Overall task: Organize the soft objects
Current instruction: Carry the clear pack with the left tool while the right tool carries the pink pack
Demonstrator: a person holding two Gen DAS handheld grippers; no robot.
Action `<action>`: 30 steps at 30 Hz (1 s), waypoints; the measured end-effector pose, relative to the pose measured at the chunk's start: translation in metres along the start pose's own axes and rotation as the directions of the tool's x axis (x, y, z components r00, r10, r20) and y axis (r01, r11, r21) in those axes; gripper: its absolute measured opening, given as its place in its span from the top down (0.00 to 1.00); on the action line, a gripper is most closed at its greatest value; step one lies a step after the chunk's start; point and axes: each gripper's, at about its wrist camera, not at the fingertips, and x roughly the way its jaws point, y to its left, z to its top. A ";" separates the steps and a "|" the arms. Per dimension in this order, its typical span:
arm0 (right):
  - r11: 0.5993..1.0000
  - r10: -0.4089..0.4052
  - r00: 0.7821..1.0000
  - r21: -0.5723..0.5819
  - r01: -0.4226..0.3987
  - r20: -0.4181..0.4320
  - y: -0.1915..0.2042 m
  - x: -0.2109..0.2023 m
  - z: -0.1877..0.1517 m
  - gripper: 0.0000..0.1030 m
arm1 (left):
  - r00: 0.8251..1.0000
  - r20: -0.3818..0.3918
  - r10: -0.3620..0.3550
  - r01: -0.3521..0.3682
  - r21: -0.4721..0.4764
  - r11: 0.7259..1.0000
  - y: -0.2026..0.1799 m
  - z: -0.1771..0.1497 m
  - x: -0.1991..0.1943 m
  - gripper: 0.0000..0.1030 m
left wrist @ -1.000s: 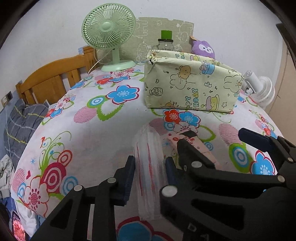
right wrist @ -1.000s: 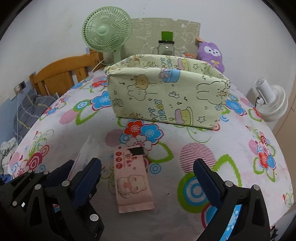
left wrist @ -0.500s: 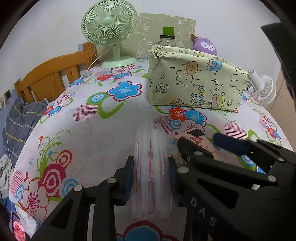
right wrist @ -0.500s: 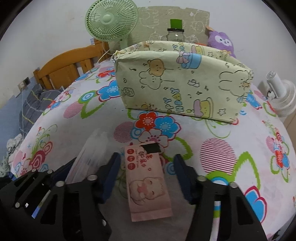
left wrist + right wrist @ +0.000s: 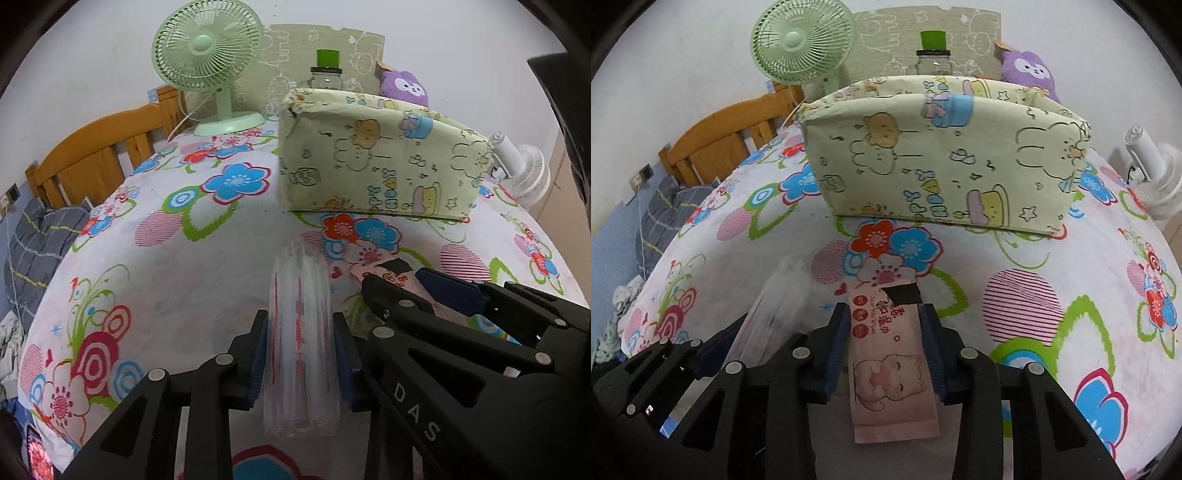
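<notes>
left gripper (image 5: 300, 354): jaws pinching clear packet (image 5: 301, 332) | right gripper (image 5: 884, 350): jaws closing around pink wipes pack (image 5: 890, 365)

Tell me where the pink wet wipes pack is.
The pink wet wipes pack lies between the closing right tool, on the floral sheet before the yellow fabric bin.

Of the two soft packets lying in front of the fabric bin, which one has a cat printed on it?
The pink wipes packet, between the right gripper's closing jaws. The other, a clear packet with red stripes gripped by the left gripper, carries no picture.

Pink wipes pack (image 5: 886, 354), floral-print cloth (image 5: 1034, 266)
</notes>
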 end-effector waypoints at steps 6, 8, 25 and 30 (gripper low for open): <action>0.999 -0.006 1.000 0.036 0.005 0.006 -0.015 -0.008 0.003 0.60 | 1.000 0.001 -0.025 0.025 0.011 1.000 -0.013 0.008 -0.001 0.71; 0.999 -0.013 1.000 0.043 0.012 0.011 -0.020 -0.011 0.005 0.60 | 0.999 0.005 -0.031 0.031 0.016 0.999 -0.018 0.011 -0.002 0.71; 0.997 -0.034 0.994 0.079 0.026 0.100 -0.048 -0.052 0.026 0.60 | 0.996 0.065 -0.059 0.056 0.050 0.997 -0.046 0.041 -0.028 0.72; 0.996 -0.043 0.990 0.086 0.031 0.136 -0.052 -0.068 0.033 0.60 | 0.994 0.096 -0.061 0.055 0.062 0.997 -0.053 0.048 -0.040 0.72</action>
